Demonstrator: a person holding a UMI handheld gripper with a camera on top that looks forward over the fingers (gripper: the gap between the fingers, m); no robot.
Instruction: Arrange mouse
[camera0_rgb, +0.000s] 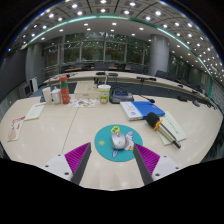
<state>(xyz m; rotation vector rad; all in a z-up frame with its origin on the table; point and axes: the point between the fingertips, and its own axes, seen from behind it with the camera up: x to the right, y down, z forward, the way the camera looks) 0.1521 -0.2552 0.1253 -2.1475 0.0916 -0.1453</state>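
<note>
A small white and grey mouse (119, 141) lies on a round teal mouse mat (112, 143) on the pale table (60, 130). My gripper (112, 160) hovers just short of the mat, open, with the purple pads (77, 155) spread wide at either side. The mouse sits just ahead of the fingertips and slightly toward the right finger. Nothing is between the fingers.
Blue books (143, 109) and a yellow and black tool (158, 122) lie to the right beyond the mat. A white cup (104, 93), bottles (64, 92) and papers (17, 126) stand at the back and left. Office windows are behind.
</note>
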